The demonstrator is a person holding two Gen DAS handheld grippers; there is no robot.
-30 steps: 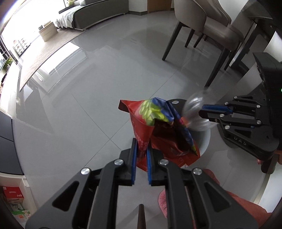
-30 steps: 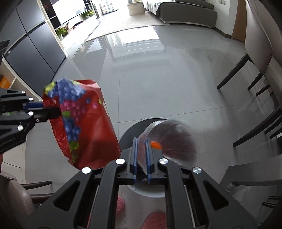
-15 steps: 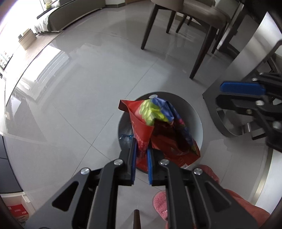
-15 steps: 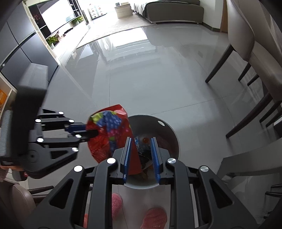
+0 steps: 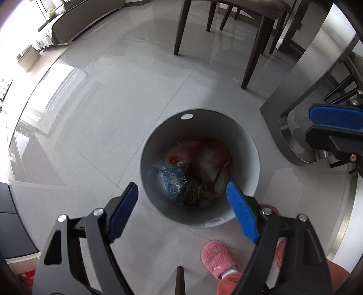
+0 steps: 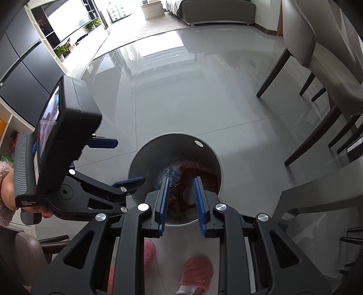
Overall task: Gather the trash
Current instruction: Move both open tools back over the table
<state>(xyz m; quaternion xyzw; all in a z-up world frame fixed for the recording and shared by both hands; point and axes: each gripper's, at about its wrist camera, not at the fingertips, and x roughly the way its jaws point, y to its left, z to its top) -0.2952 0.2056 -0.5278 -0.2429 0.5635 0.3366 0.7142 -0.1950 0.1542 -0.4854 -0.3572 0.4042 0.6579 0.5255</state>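
A round grey trash bin stands on the tiled floor and also shows in the right wrist view. Inside lie the red snack bag, a clear plastic piece with an orange spot and other wrappers. My left gripper is wide open and empty above the bin's near rim. My right gripper is open and empty above the bin; one of its fingers shows at the right of the left wrist view. The left gripper's body shows at the left of the right wrist view.
Dining chairs and a table with a metal base stand to the right. The person's pink slippers are just in front of the bin. Dark cabinets line the left; a sofa is far back.
My left gripper has opened and the red snack bag has dropped into the bin. The clear plastic piece left my right gripper earlier. Both grippers now hang empty over the bin.
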